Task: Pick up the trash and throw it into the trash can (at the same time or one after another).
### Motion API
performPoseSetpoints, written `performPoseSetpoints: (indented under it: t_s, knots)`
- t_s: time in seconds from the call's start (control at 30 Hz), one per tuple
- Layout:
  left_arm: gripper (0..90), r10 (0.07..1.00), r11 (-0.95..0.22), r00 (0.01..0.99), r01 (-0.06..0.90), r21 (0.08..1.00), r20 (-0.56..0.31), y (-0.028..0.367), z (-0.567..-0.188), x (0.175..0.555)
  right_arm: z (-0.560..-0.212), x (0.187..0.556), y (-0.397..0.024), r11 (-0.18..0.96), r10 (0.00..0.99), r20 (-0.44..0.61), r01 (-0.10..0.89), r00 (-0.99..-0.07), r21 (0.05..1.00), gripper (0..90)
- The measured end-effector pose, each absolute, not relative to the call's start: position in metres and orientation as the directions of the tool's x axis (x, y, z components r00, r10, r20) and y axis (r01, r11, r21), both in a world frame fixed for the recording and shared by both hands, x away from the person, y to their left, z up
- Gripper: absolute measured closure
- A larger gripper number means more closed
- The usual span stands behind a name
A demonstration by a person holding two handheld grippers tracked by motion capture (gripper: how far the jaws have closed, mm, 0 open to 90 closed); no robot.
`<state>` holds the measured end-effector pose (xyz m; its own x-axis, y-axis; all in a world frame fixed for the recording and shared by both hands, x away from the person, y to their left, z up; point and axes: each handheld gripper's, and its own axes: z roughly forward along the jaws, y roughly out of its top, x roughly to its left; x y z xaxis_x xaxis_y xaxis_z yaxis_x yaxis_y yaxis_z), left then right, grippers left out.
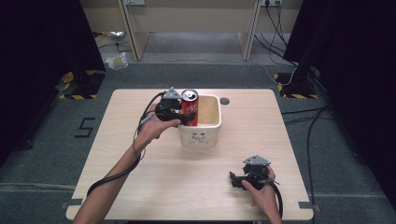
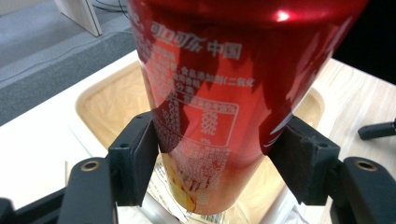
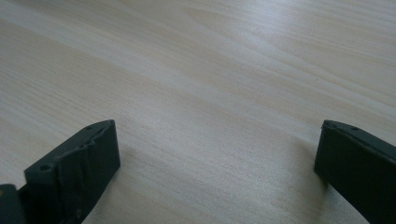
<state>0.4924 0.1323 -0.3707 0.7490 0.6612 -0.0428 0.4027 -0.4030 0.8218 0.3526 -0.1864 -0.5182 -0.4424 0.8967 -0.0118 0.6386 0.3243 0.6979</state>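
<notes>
Red soda can (image 1: 190, 107) stood upright between the jaws of my left gripper (image 1: 180, 114), its lower part down inside a cream-coloured square tub (image 1: 211, 133) that sat near the middle of the pale wooden table (image 1: 140, 186). From the high view, my left hand (image 1: 154, 130) reached in from the tub's left side, with the gripper's grey three-cornered plate on top and its black cable looping back along my forearm. In the left gripper view, the can (image 2: 219, 93) took up most of the frame, white printed text and a nutrition box facing me, and both black pads (image 2: 140, 158) pressed against its sides, so my fingers there were clenched on it. Behind and below the can I could see the tub's (image 2: 100, 100) tan inner wall and some paper or wrapping at the bottom; whether the can's base rested on that or hung just above it, I could not tell. My right gripper (image 1: 239, 179) lay low on the table near the front right corner, well apart from the tub, held in my right hand (image 1: 261, 191). In the right gripper view its two jaws stood wide apart over bare wood grain (image 3: 210, 84), released, with nothing between them.
</notes>
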Motion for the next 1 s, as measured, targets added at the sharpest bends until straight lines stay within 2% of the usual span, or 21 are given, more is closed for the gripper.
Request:
performPoseSetpoints:
  t_s: [1.0]
  knots:
    - [33.2,0.651,-0.434,0.758,0.413,0.801,-0.037,0.1314,-0.3806,0.4912,-0.5183,0.3526,-0.1864,0.324,0.897,-0.011,0.638,-0.442,0.699,0.3]
